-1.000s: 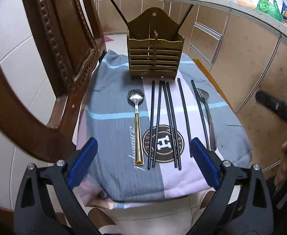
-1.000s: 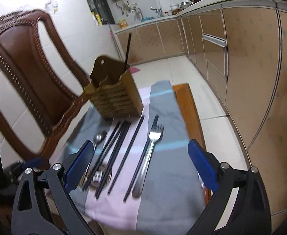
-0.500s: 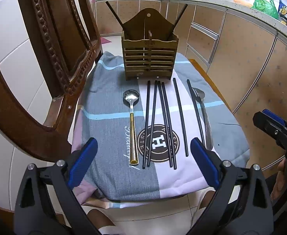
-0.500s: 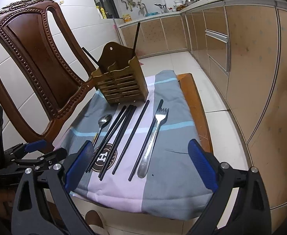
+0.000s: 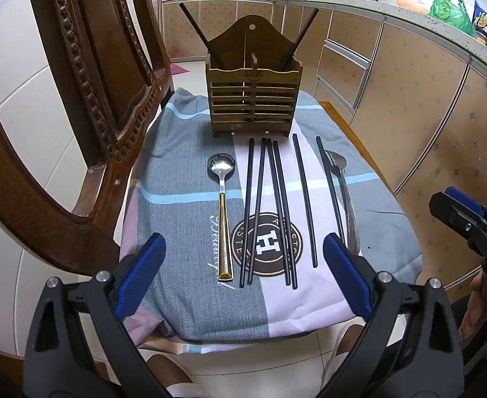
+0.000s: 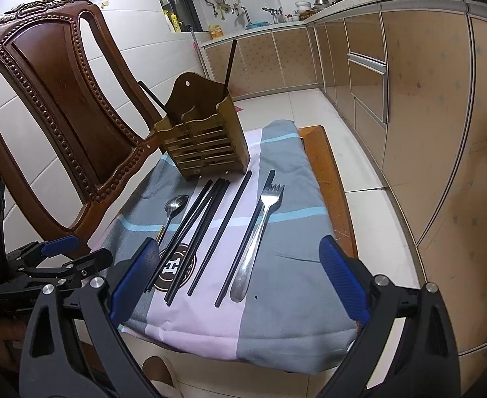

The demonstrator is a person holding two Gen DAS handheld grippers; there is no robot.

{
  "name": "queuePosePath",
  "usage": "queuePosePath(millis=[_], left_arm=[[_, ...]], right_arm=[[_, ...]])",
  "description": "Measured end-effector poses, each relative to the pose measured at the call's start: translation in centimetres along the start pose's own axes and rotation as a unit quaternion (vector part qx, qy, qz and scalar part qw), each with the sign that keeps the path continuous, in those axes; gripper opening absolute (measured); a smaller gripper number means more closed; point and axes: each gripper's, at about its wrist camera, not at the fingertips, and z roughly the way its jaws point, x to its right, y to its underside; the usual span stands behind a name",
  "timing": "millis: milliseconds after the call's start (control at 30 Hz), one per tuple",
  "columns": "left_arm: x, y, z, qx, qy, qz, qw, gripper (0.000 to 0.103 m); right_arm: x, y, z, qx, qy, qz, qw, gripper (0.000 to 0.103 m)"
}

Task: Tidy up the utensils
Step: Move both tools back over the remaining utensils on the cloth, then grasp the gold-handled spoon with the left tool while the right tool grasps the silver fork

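A wooden slatted utensil holder (image 5: 252, 98) stands at the far end of a cloth-covered chair seat, with two black chopsticks leaning in it; it also shows in the right wrist view (image 6: 207, 139). In front of it lie a gold-handled spoon (image 5: 224, 212), several black chopsticks (image 5: 276, 209) and a steel fork (image 6: 260, 232). My left gripper (image 5: 243, 275) is open and empty at the seat's near edge. My right gripper (image 6: 237, 278) is open and empty, near the right front corner.
The carved wooden chair back (image 5: 87, 99) rises close on the left. The grey, pink and blue cloth (image 5: 183, 199) hangs over the seat edges. Kitchen cabinets (image 5: 426, 116) run along the right, with tiled floor between.
Both grippers have drawn back slightly and steadied. The right gripper's view has swung from tilted to level. The utensils have not moved.
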Motion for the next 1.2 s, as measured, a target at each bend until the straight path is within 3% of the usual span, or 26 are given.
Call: queuePosePath(millis=[700,967,1067,1100,1200], left_arm=[[-0.3,-0.1,0.3,-0.002,-0.003,-0.004,1.0,0.094],[-1.5,-0.9,1.3,-0.012,0.0,-0.03,0.9995,0.094],[-1.9,-2.4,2.6,-0.027,-0.002,-0.038,0.9989,0.09],[-2.0,-3.0,3.1,-0.033,-0.002,-0.038,0.9987,0.085],[-2.7,-4.9,5.1,-0.064,0.018,-0.052,0.9964,0.069]], right_arm=[[0.0,-0.1,0.0,-0.003,-0.002,-0.003,1.0,0.095],[0.1,-0.6,0.6,-0.009,0.002,-0.01,1.0,0.095],[1.0,-2.0,1.7,-0.024,-0.021,0.011,0.999,0.092],[1.6,-2.9,2.5,-0.038,-0.044,0.028,0.998,0.089],[5.0,-5.2,5.6,-0.087,-0.124,0.123,0.981,0.078]])
